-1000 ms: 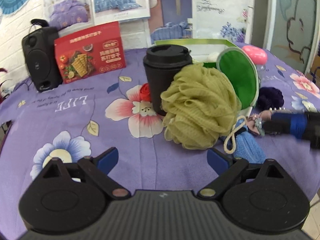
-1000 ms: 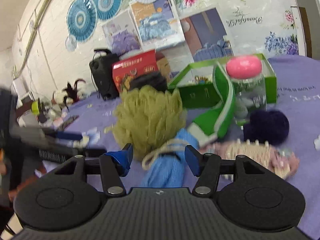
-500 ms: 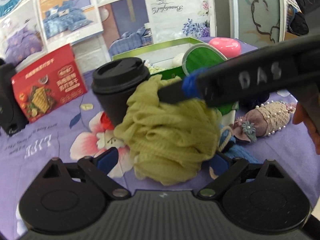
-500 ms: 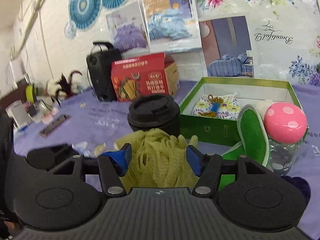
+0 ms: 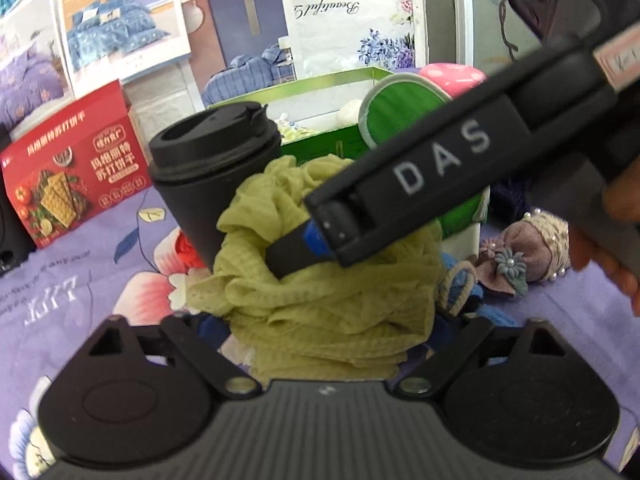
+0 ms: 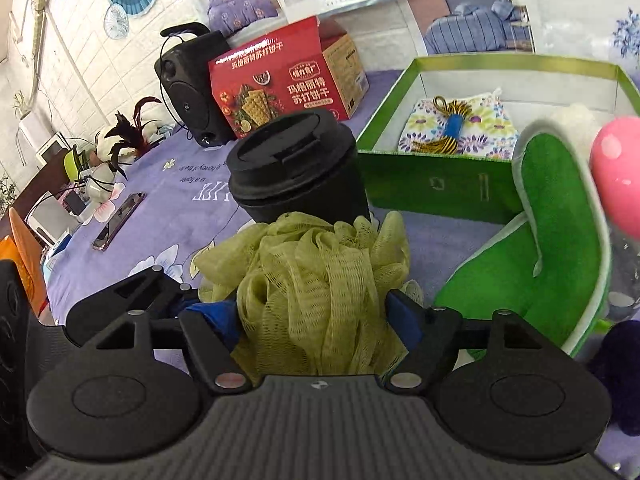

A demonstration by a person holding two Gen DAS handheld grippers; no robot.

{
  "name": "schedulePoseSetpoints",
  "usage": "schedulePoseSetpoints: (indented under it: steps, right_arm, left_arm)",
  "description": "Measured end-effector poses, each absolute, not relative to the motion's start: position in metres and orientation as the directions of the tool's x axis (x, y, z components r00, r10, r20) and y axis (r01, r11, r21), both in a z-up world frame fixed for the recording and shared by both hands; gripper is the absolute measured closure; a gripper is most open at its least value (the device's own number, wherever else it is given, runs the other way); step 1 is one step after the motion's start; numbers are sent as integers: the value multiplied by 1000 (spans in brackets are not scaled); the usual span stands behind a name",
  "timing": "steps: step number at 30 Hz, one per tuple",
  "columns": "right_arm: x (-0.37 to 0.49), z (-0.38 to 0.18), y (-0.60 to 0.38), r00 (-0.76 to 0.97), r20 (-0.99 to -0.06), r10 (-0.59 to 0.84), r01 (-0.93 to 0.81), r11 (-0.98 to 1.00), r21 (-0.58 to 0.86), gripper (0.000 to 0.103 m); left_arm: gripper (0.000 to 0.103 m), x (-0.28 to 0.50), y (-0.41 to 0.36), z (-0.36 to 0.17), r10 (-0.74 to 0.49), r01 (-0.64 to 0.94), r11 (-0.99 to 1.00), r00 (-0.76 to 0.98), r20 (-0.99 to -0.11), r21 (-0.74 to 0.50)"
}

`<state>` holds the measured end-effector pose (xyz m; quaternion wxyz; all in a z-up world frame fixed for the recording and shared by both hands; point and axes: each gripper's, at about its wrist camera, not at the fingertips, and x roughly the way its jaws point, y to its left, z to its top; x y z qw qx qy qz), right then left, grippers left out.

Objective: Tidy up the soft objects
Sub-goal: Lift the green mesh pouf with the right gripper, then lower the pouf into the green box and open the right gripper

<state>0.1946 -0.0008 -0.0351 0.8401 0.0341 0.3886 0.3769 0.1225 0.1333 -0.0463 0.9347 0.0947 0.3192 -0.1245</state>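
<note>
The right gripper [image 6: 316,320] has its blue-padded fingers pressed into the two sides of the green mesh bath sponge [image 6: 316,296], so it is clenched on the sponge – the mesh bulges up and forward between the pads. The left gripper [image 5: 320,330] sits low and just in front of the same sponge with its jaws spread wide; its blue pads are near the sponge's flanks, though whether they touch it I cannot tell, so I judge it released. The sponge [image 5: 320,280] rests on the purple flowered tablecloth [image 5: 100,280], right against the black lidded cup [image 5: 208,176], which stands just behind it. It is a loose, roundish bundle of netting with no clear long axis (it will squash and spring back under any grip). The green box [image 6: 440,188] lies beyond the cup and to the right of the right gripper, open, with a flowered cloth [image 6: 460,124] already inside. That is the relation the next move likely turns on – the right hand holds the sponge and is the better placed to carry it, lifting over the cup and the box's near wall. A green slipper [image 6: 560,240] leans near that path.
</note>
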Motion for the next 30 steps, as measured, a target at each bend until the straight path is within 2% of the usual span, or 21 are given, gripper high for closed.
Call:
schedulePoseSetpoints:
  steps: [1, 2, 3, 6, 8, 14, 18, 21, 23, 24, 25, 26, 28, 30]
  right_arm:
    - [193, -35, -1, 411, -622, 667, -620, 704, 346, 45]
    - [191, -34, -4, 417, -600, 683, -637, 690, 343, 50]
    - [188, -34, -9, 422, -580, 697, -638, 683, 356, 58]
    - [174, -28, -21, 437, -523, 732, -651, 659, 377, 70]
    - [161, -18, -25, 458, -495, 738, -671, 653, 352, 70]
    - [145, 37, -35, 555, -382, 739, -714, 659, 237, 70]
    - [174, 82, -42, 614, -318, 722, -712, 681, 171, 69]
    - [216, 110, -46, 650, -313, 693, -690, 710, 142, 69]
    - [249, 120, -50, 669, -324, 669, -661, 735, 152, 68]
    - [266, 122, -52, 673, -335, 660, -648, 744, 164, 66]
    - [284, 123, -54, 676, -350, 649, -631, 755, 180, 66]
    - [300, 122, -56, 686, -363, 631, -607, 771, 194, 66]
    - [328, 114, -60, 683, -400, 611, -576, 787, 220, 65]
    - [348, 104, -62, 694, -443, 568, -530, 819, 219, 64]
  left_arm:
    - [29, 122, 135, -46, -176, 287, 954, 764, -621, 83]
    - [33, 120, 136, -44, -174, 279, 957, 768, -616, 77]
    - [41, 117, 137, -42, -174, 275, 959, 771, -612, 73]
    - [45, 105, 140, -30, -194, 262, 965, 779, -596, 28]
    - [46, 98, 140, -18, -211, 260, 966, 788, -578, 2]
    - [46, 92, 125, 38, -216, 275, 960, 859, -464, 61]
    - [45, 132, 113, 83, -209, 279, 951, 894, -397, 129]
    - [45, 185, 104, 110, -210, 290, 946, 890, -404, 148]
    - [43, 220, 96, 120, -205, 295, 943, 882, -424, 157]
    - [39, 240, 91, 123, -202, 299, 941, 873, -443, 160]
    - [26, 255, 86, 124, -185, 291, 941, 871, -455, 175]
    - [23, 271, 83, 122, -163, 275, 943, 873, -460, 187]
    - [6, 297, 76, 117, -124, 254, 946, 857, -500, 200]
    - [0, 316, 73, 107, -43, 197, 950, 851, -523, 241]
